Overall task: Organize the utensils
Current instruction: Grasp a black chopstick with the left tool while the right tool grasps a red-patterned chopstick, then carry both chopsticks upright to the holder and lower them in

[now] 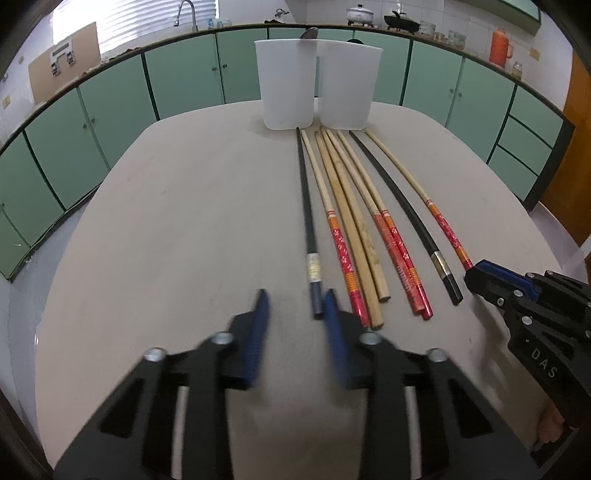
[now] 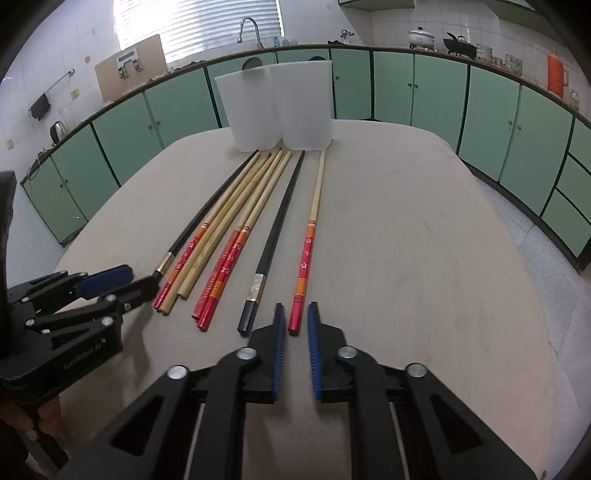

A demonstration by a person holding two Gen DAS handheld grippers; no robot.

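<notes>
Several chopsticks lie side by side on the beige table (image 1: 184, 221), pointing at two white plastic cups (image 1: 288, 85) at the far edge. My left gripper (image 1: 297, 299) is open, its fingers on either side of the near end of the leftmost black chopstick (image 1: 309, 236), low over the table. My right gripper (image 2: 295, 314) is open around the near end of the rightmost red-handled chopstick (image 2: 306, 258), with a second black chopstick (image 2: 273, 236) just to its left. Red-handled and plain bamboo chopsticks (image 2: 236, 221) lie between. A spoon bowl (image 1: 309, 34) sticks out of the left cup.
Green cabinets (image 1: 110, 110) run around the room behind the table. The right cup (image 1: 349, 85) stands against the left one. The right gripper shows at the right edge of the left wrist view (image 1: 476, 275), and the left gripper at the left edge of the right wrist view (image 2: 144, 282).
</notes>
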